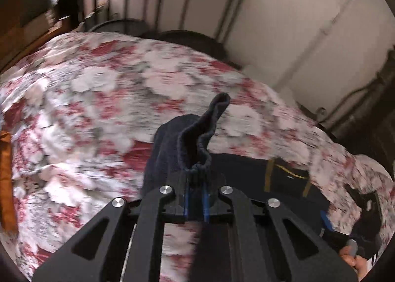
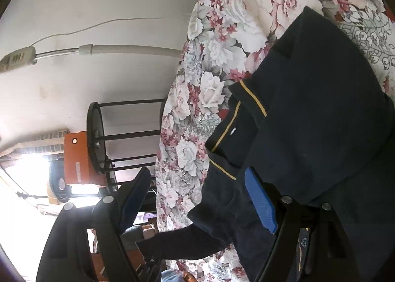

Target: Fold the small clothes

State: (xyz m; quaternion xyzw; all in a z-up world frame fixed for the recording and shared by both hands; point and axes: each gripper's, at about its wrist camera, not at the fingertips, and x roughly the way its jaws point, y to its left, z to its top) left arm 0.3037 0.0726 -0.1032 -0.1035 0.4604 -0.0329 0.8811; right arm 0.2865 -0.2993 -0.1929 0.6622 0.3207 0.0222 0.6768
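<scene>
Left gripper jaws clamped on navy shirt hem; thin pinch may slip. Right gripper jaws wide, empty, beside shirt

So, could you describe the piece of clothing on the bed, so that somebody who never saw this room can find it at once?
Start from the bed, covered by a floral sheet of white and red roses. On it lies one dark navy shirt, and the left gripper is shut on its ribbed cuff. It is the only plain dark thing on the pattern, and thin yellow lines edge its collar.
</scene>
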